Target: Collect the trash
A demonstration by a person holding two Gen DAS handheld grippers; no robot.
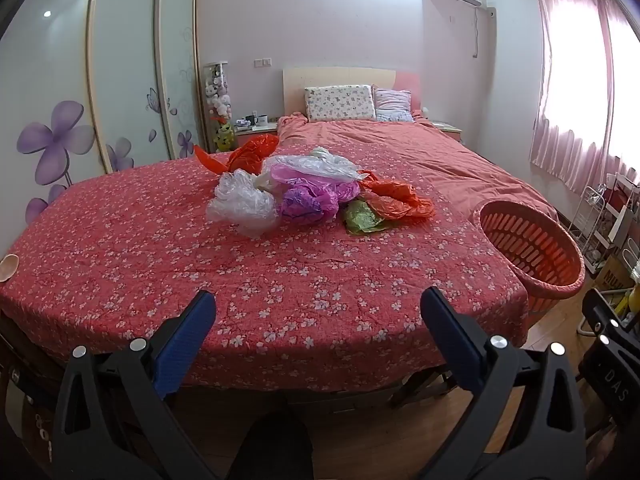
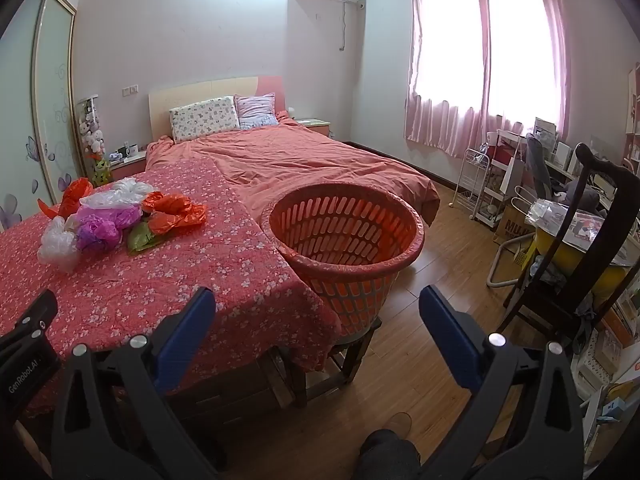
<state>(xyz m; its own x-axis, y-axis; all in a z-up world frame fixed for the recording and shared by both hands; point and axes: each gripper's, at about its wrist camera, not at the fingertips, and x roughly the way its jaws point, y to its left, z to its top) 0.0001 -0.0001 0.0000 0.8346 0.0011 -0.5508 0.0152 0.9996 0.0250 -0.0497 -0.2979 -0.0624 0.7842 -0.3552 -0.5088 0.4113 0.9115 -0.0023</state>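
Note:
A pile of crumpled plastic bags (image 1: 304,188), clear, purple, pink, orange and green, lies on the red flowered cloth (image 1: 200,264) of a table. It also shows in the right wrist view (image 2: 120,216). An orange slotted basket (image 1: 532,248) stands at the table's right edge on a stool; it shows large in the right wrist view (image 2: 344,240) and looks empty. My left gripper (image 1: 318,312) is open and empty above the table's near edge. My right gripper (image 2: 316,312) is open and empty, just short of the basket.
A bed (image 2: 300,160) with a pink quilt lies behind the table. A dark wooden chair (image 2: 576,264) with a yellow tub, racks and boxes crowd the right wall. A wardrobe (image 1: 120,80) stands on the left. Wooden floor (image 2: 440,288) lies right of the basket.

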